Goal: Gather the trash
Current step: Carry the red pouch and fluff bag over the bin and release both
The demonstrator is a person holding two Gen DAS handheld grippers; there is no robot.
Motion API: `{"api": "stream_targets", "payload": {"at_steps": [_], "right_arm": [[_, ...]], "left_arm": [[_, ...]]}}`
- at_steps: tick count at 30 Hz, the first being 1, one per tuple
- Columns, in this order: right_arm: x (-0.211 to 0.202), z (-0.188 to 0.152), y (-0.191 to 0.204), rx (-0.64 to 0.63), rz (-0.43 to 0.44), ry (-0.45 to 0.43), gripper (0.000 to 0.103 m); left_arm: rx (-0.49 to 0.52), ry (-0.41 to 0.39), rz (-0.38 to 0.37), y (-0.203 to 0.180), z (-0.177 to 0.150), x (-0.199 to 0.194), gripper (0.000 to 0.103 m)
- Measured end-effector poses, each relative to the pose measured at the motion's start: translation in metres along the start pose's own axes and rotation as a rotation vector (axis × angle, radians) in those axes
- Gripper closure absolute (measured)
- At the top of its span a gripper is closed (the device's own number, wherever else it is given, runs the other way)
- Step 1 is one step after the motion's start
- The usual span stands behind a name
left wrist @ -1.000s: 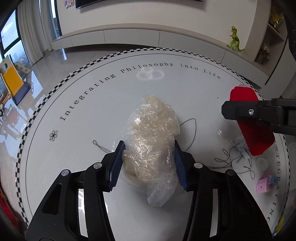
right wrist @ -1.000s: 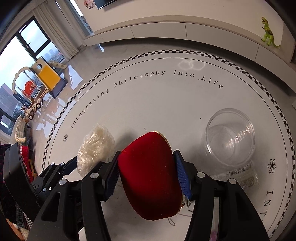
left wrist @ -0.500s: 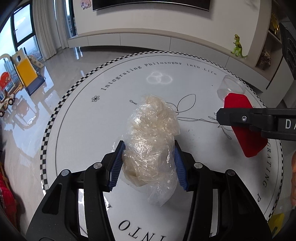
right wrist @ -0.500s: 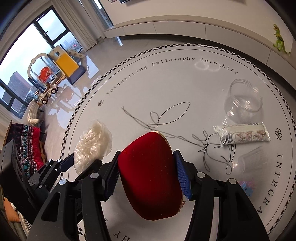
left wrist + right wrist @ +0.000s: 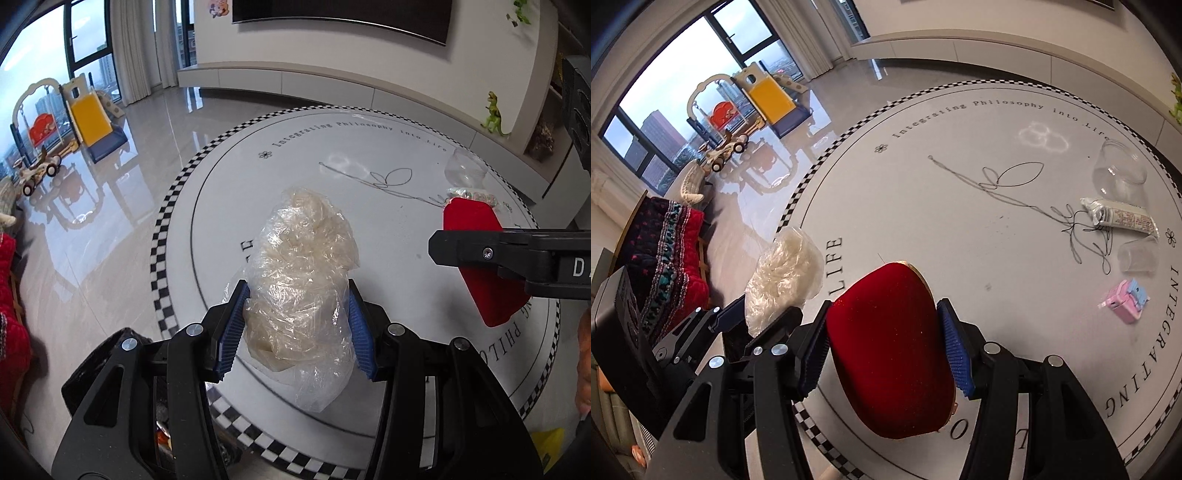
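My left gripper [image 5: 295, 328] is shut on a crumpled clear plastic bag [image 5: 299, 280] holding pale stuff, carried above the left edge of the round white table [image 5: 369, 155]. The same bag [image 5: 783, 273] shows at the left in the right wrist view, gripped by the left gripper [image 5: 753, 317]. My right gripper [image 5: 882, 347] is shut on a red velvet box [image 5: 890, 350] with a gold rim, held over the table's near edge. In the left wrist view that red box [image 5: 476, 251] sits at the right behind a black finger [image 5: 517, 254].
On the table lie a clear jar [image 5: 1119, 173], a silver wrapper [image 5: 1119, 218], a small clear cup [image 5: 1137, 254], a pink and blue item [image 5: 1126, 301] and black string [image 5: 1034, 206]. A black bin [image 5: 96, 373] stands below the table's left edge. Toys [image 5: 764, 99] stand by the window.
Both grippers have travelled left across the table toward its edge with their loads still gripped. The floor and the black bin have come into view beneath the left gripper.
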State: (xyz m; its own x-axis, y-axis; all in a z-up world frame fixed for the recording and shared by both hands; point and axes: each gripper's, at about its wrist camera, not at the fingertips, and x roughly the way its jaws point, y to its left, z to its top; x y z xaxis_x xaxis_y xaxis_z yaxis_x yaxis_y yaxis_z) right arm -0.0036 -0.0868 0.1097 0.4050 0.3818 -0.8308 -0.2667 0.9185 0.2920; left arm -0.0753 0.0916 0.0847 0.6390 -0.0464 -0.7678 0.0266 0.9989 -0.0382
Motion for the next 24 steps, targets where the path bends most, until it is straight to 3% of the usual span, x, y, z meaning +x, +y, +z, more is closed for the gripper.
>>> {"api": "stream_targets", "payload": {"at_steps": [15, 24], "right_arm": [[0.044, -0.072, 0.137, -0.222, 0.137, 0.114, 0.046], [0.090, -0.109, 0.232, -0.370, 0.196, 0.205, 0.046]], "left_arm": [[-0.203, 0.019, 0.183, 0.100, -0.103, -0.050, 0.052], [-0.434, 0.067, 0.296, 0.179, -0.167, -0.064, 0.052]]}}
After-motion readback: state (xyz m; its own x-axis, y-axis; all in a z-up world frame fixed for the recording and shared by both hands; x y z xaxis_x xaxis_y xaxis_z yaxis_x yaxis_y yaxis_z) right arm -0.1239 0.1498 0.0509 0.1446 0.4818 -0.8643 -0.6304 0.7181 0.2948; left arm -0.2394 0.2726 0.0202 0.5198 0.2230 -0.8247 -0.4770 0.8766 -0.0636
